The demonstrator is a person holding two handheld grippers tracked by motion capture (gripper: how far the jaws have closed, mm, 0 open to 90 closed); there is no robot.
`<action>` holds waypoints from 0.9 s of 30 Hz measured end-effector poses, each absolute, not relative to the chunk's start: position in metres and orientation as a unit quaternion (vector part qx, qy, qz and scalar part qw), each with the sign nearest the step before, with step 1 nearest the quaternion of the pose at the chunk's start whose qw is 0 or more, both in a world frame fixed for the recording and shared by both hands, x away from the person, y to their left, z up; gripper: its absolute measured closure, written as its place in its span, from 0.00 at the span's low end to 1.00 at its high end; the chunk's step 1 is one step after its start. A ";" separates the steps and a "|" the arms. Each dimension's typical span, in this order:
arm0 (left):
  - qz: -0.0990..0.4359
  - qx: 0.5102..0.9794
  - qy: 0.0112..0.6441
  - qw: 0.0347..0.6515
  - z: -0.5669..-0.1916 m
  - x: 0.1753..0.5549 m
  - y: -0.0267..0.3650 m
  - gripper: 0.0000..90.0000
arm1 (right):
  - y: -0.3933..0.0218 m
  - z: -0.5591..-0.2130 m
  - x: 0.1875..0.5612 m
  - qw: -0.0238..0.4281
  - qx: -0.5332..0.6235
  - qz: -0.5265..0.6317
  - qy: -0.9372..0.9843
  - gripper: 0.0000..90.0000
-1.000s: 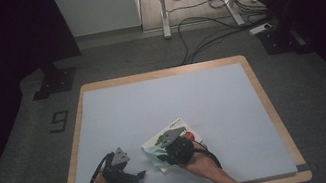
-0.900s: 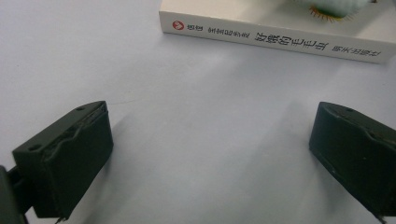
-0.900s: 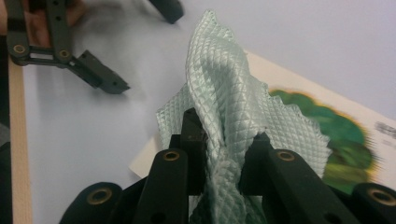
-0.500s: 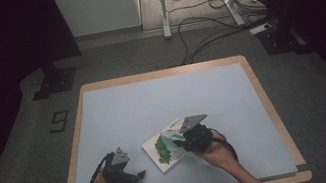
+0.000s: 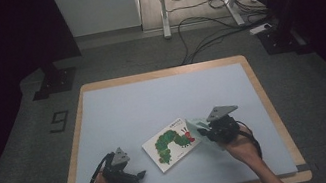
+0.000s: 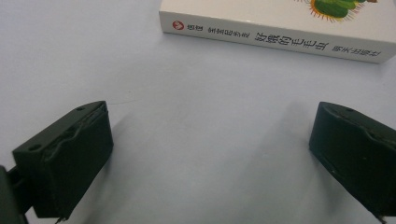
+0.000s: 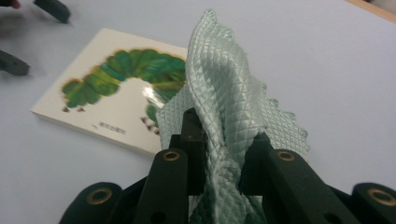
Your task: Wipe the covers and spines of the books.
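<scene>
In the high view, the right gripper is gripping a pale green cloth just past the right edge of the picture book, which is lying flat and uncovered on the table, while the left gripper is resting near the front edge, close to the book but apart from it. In the left gripper view, its fingers are standing wide with nothing between them, the book's spine lying ahead. In the right gripper view, the fingers are pinching the quilted cloth tightly, bunched and lifted above the table beside the book. The cloth appears to be off the book; setting it down seems to be what is left.
</scene>
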State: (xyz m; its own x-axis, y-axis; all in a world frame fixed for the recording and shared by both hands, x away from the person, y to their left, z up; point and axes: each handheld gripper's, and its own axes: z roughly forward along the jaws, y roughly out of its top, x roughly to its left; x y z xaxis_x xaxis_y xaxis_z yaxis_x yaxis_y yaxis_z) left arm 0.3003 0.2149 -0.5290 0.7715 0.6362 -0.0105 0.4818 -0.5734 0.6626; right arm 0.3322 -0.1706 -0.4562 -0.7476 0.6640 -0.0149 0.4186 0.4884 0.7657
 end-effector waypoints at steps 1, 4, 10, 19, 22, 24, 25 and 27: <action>0.115 0.879 0.319 0.336 -0.529 0.300 0.215 0.00 | -0.176 -0.456 0.331 0.158 0.326 0.392 0.846 0.83; 0.115 0.878 0.319 0.337 -0.529 0.300 0.215 0.00 | -0.192 -0.455 0.330 0.166 0.338 0.390 0.840 0.83; 0.115 0.879 0.319 0.336 -0.529 0.300 0.215 0.00 | -0.218 -0.456 0.325 0.178 0.364 0.383 0.830 0.83; 0.116 0.879 0.319 0.336 -0.529 0.300 0.215 0.00 | -0.246 -0.458 0.318 0.194 0.391 0.372 0.819 0.83; 0.116 0.879 0.319 0.336 -0.529 0.300 0.215 0.00 | -0.254 -0.461 0.316 0.198 0.399 0.367 0.816 0.83; 0.116 0.879 0.319 0.336 -0.529 0.300 0.215 0.00 | -0.260 -0.463 0.313 0.201 0.404 0.362 0.816 0.83; 0.116 0.879 0.319 0.336 -0.529 0.300 0.215 0.00 | -0.263 -0.465 0.312 0.203 0.407 0.360 0.814 0.83; 0.116 0.879 0.319 0.336 -0.529 0.300 0.215 0.00 | -0.269 -0.469 0.310 0.201 0.415 0.358 0.812 0.83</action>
